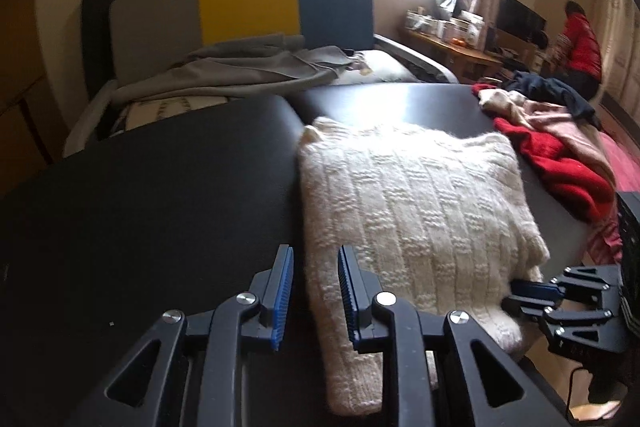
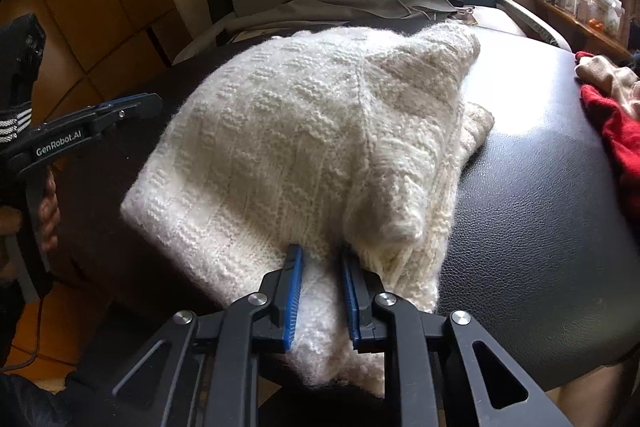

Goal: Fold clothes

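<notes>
The white sweater (image 1: 408,195) lies folded into a thick block on the dark tabletop (image 1: 160,179), its long axis running away from the person toward the chair (image 1: 248,3) at the far edge. Its near end overhangs or reaches the tabletop's near edge, and both grippers work at that end.

The left gripper (image 1: 314,299) sits at the sweater's near left corner. Its jaws stand partly spread with a strip of knit between them; from the left wrist view the pads do not seem to press the wool, so it looks loose rather than pinching. The right gripper (image 2: 320,291) is at the sweater's near right part, and in the right wrist view its blue pads close on a bunched ridge of knit: it is pinching the sweater.

Relative to the sweater, the heap of red and pink clothes (image 1: 560,155) lies to its right, apart from it; a grey garment (image 1: 248,67) lies beyond it on the chair seat.

The coming move likely turns on that long axis: the sweater stretches forward from both grippers, so a further fold would carry the near end up and over toward the far end. The right hand, already gripping, is the readier; the left would need to close first.
</notes>
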`<state>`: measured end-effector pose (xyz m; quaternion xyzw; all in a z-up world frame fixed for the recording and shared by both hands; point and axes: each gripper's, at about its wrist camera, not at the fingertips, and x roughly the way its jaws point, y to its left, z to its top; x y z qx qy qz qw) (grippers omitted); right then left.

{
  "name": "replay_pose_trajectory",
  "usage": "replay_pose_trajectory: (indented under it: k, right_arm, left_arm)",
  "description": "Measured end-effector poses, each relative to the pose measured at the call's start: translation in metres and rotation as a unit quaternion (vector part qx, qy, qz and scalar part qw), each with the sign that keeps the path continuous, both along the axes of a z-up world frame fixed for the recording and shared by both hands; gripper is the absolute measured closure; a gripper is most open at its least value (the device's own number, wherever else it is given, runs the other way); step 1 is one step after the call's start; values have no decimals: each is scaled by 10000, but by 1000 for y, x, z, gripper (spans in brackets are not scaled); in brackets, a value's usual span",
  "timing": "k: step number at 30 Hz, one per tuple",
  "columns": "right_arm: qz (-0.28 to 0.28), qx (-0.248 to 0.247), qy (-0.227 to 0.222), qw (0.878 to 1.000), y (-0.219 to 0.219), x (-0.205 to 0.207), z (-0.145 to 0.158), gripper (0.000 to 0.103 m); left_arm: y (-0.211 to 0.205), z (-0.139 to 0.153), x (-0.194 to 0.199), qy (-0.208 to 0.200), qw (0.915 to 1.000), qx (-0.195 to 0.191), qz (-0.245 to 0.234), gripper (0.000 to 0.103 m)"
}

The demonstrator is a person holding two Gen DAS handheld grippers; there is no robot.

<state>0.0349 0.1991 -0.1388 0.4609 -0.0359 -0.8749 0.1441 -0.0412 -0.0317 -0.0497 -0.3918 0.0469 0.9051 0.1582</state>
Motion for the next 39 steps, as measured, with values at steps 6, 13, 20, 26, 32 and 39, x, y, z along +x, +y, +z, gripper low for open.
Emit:
replay_pose_trajectory:
  k: [6,13,20,26,32,39]
  right_arm:
    - [-224,-29,-61,9997,-8,-1,9,73]
    - [-75,328,189,9993,-30,12,29,33]
    - [-139,-32,710,9974,-17,44,64,19]
    - [-1054,1226,1208,9794,-19,22,78,17]
    - [-1584,1485,1718,9609,-26,5,118,0]
    - [-1861,1647,1656,9544,-45,3,129,0]
  left_arm:
    - [-1,1,0,-36,9988,-149,466,76]
    - [-4,8,14,268,9959,-195,845,76]
    - [-17,6,25,286,9950,-265,916,76]
    - [-27,19,38,430,9903,-465,1235,76]
    - [-22,46,35,667,9739,-782,2026,73]
    - [4,52,36,435,9712,-1139,2046,73]
